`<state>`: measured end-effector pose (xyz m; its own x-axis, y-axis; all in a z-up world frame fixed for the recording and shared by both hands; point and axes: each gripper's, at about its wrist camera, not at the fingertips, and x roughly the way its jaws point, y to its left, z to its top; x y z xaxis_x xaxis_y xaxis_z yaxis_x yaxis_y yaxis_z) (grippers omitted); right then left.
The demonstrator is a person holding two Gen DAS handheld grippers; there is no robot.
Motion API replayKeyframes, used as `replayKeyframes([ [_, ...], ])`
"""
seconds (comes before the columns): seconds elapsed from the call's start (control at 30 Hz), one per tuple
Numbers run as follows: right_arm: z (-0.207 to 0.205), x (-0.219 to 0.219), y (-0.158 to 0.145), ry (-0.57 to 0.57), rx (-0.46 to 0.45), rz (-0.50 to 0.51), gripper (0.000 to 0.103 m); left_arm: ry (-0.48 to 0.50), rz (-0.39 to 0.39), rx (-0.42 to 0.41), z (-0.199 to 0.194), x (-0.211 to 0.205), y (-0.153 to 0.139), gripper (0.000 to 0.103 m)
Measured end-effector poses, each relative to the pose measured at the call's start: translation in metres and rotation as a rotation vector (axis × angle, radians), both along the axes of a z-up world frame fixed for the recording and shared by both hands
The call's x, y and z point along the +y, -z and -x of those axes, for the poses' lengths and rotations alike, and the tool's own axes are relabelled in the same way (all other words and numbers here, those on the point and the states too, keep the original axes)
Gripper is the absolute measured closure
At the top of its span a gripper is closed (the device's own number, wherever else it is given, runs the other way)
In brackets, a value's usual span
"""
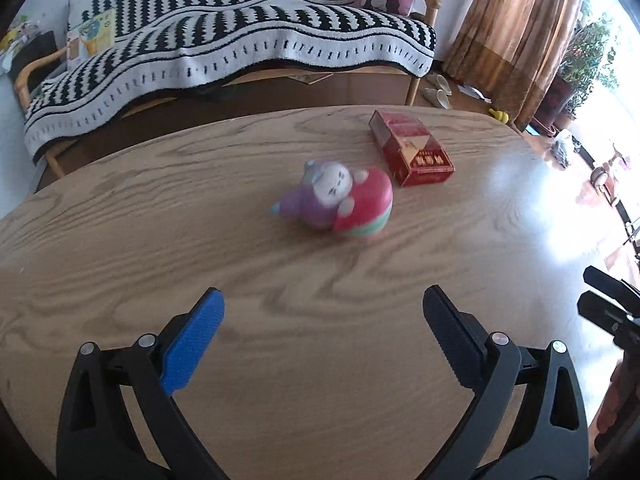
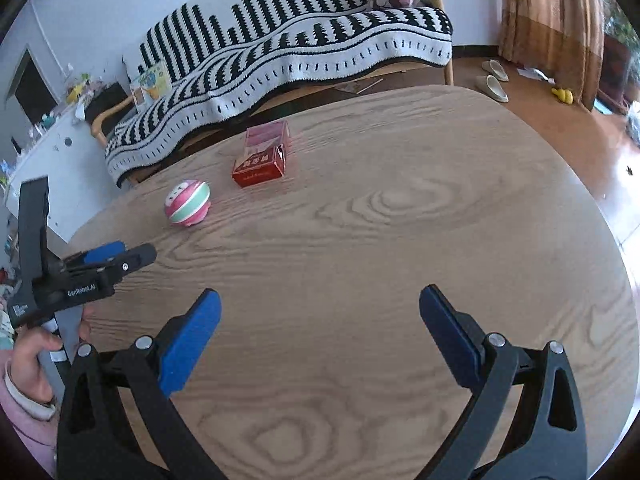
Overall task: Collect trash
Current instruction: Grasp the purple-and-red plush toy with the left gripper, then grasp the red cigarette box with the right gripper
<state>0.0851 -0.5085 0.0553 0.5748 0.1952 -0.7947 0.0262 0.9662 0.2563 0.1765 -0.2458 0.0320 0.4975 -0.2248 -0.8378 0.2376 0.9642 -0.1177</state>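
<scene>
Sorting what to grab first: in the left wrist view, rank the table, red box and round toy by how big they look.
Largest to smallest:
1. Table
2. Round toy
3. Red box
The toy and box look close in size, and the toy sits nearer the camera, so their order is unsure.

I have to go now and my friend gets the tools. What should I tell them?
Left tool: open, empty, over the table, pointing at the toy.
Right tool: open, empty, over the table.
Red box: on the table, just behind the toy, nearer the sofa.
Done: nothing picked up yet.
Left: grab the trash, probably the red box. No bin is in view.
</scene>
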Motion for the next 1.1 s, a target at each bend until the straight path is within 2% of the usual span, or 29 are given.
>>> replayKeyframes([
  [0.17,-0.035,0.003,-0.001,-0.011,-0.012,-0.012,0.007,0.019,-0.004,-0.015,-0.028,-0.016,0.002,0.006],
  [0.33,-0.061,0.003,0.0,-0.019,-0.02,-0.04,0.007,0.05,-0.084,-0.053,-0.055,-0.034,0.012,0.007],
  [0.37,-0.065,0.003,0.001,-0.021,-0.019,-0.042,0.007,0.066,-0.086,-0.031,-0.062,-0.036,0.019,0.022],
  [0.47,-0.083,0.005,0.008,-0.023,-0.013,-0.034,0.007,0.082,-0.034,-0.02,-0.069,-0.035,0.026,0.038],
  [0.7,-0.138,0.026,0.035,-0.037,0.031,-0.035,0.007,0.036,-0.016,-0.037,-0.067,-0.016,0.025,0.047],
  [0.9,-0.173,0.067,0.044,-0.087,0.042,0.035,0.007,0.03,-0.021,-0.057,-0.067,-0.005,0.02,0.05],
  [1.07,-0.189,0.097,0.052,-0.105,0.037,0.187,0.007,0.037,-0.025,-0.052,-0.069,-0.003,0.022,0.05],
  [1.1,-0.189,0.1,0.053,-0.106,0.029,0.207,0.013,0.039,-0.023,-0.051,-0.068,-0.003,0.022,0.05],
])
